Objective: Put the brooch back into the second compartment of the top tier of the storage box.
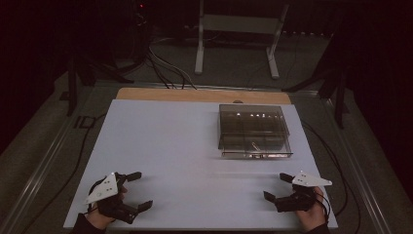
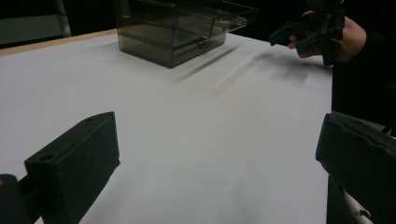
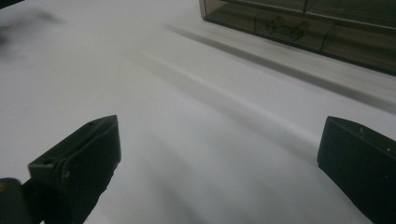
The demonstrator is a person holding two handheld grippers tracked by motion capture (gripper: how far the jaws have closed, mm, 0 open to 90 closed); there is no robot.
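While both tools sit near the table's [image 1: 160, 146] front edge, left gripper [image 1: 138, 191] and right gripper [image 1: 276, 186] gape empty — smoked plastic box [image 1: 253, 129] far right, untouched; work not begun.

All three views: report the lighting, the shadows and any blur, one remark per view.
High view: dim room, the white table is the brightest area, small glints on the smoky clear box. Left gripper view: streaky shadows beside the box, the right gripper soft and dark. Right gripper view: long smeared shadow bands before the box, near jaws slightly soft.
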